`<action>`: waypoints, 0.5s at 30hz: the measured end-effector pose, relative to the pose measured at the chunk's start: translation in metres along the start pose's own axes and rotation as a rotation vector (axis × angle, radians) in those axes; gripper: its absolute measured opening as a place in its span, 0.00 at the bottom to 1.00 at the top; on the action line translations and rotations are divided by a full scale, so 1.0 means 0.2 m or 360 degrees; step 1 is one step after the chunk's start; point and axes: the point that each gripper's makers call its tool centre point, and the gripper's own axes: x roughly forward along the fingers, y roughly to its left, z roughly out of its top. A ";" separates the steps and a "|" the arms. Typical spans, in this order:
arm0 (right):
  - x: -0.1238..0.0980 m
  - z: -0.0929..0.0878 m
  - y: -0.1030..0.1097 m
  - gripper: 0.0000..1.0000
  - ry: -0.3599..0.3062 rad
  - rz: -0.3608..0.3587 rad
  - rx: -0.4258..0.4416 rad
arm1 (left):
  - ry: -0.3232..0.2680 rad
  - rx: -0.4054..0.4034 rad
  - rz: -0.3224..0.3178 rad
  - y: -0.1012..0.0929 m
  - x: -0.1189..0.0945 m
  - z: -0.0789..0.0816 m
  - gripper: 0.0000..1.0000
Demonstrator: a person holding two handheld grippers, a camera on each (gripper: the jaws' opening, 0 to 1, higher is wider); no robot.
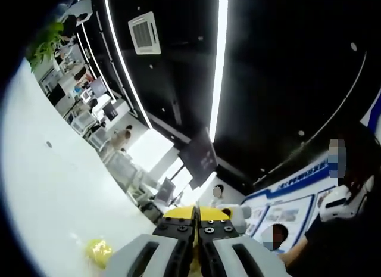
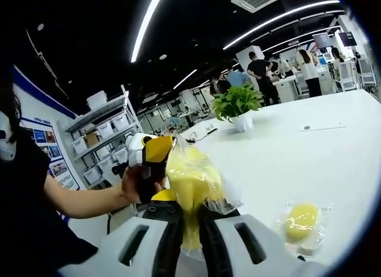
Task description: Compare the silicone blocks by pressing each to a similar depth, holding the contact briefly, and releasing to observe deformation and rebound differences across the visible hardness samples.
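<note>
**Both grippers nipped onto one bagged yellow block above the white table**

In the right gripper view the right gripper (image 2: 183,226) has its two jaws drawn in narrow on a yellow silicone block in a clear bag (image 2: 191,184), which stands up between them and hides the tips. Just left of that block, a person's hand (image 2: 132,184) holds the left gripper (image 2: 156,165), a yellow and black head touching the same bag from the side. A second bagged yellow block (image 2: 302,222) lies on the white table (image 2: 309,158), to the right of the held one and apart from it. So two blocks can be counted here: one held, one lying loose.

Beyond the held block a potted green plant (image 2: 237,103) stands on the table, with shelving with bins (image 2: 104,140) to the left and several people standing in the far background.

The left gripper view looks mostly up at a black ceiling with two light strips (image 1: 219,56) and an air vent (image 1: 144,33). The left gripper (image 1: 195,244) has its jaws nearly together, with a thin sliver of yellow in the narrow slot between them; I cannot tell from this angle what that yellow is. Straight ahead of the jaws is the yellow top of the right gripper (image 1: 197,213). Left of the jaws one bagged yellow block (image 1: 99,251) rests on the white table (image 1: 53,187). A person in dark clothing (image 1: 333,229) sits at the right edge, before a blue and white poster wall (image 1: 292,208).
</note>
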 end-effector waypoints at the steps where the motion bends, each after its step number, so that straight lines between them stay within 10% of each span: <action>1: 0.00 0.00 -0.01 0.06 -0.0021 -0.0002 0.0044 | -0.0006 0.0005 0.0010 0.00 0.00 0.00 0.00; 15: 0.00 -0.03 -0.04 0.21 -0.0064 -0.0072 0.0087 | -0.0042 -0.0168 0.0008 0.04 0.01 -0.01 0.00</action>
